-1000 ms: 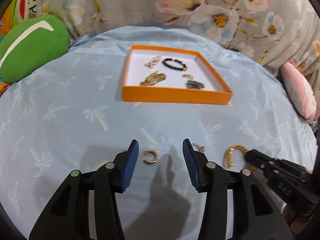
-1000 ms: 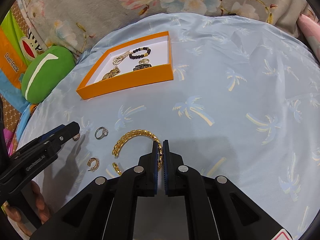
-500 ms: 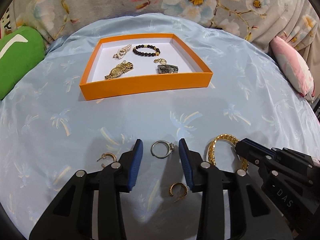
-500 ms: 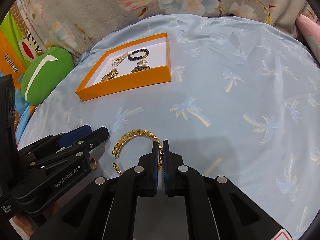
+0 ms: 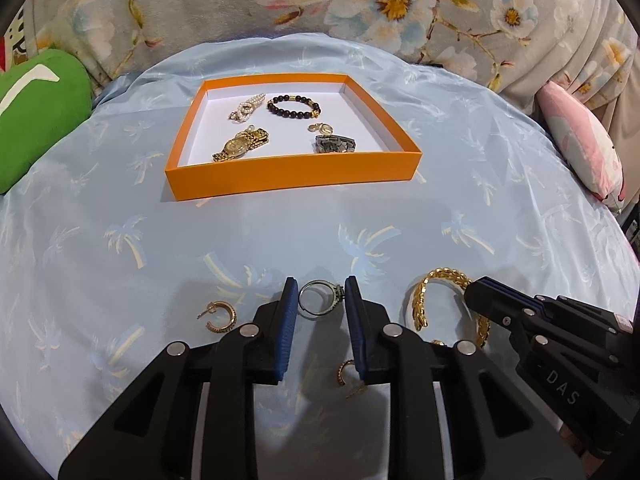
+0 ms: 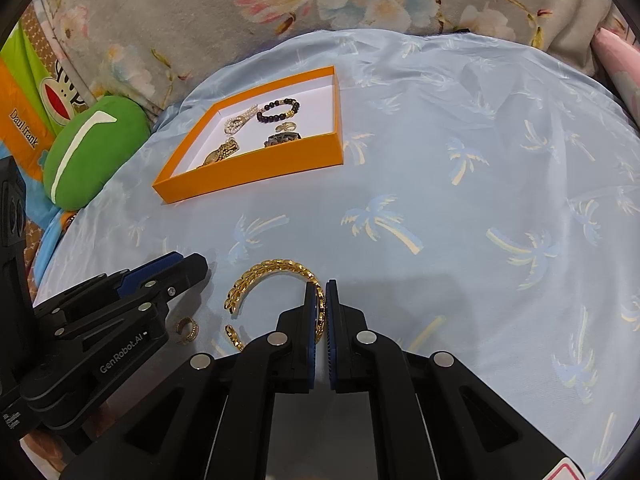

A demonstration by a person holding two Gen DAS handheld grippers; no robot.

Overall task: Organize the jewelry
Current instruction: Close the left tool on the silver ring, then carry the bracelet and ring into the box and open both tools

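An orange tray (image 5: 296, 176) (image 6: 256, 170) on the blue cloth holds a gold watch (image 5: 240, 146), a bead bracelet (image 5: 294, 106), a pearl piece and a dark watch. My left gripper (image 5: 321, 294) is open, its fingers on either side of a silver ring (image 5: 320, 300) on the cloth. Gold hoop earrings lie to its left (image 5: 218, 316) and under it (image 5: 348, 374). My right gripper (image 6: 322, 292) is shut on a gold leaf bangle (image 6: 268, 278) (image 5: 436, 292) that rests on the cloth.
A green cushion (image 5: 36, 116) lies at the left and a pink cushion (image 5: 580, 144) at the right. A floral fabric backs the bed. The left gripper's body (image 6: 120, 312) is close to the bangle's left side.
My left gripper moved right from the hoop earring to the silver ring and narrowed around it. My right gripper stayed shut on the bangle.
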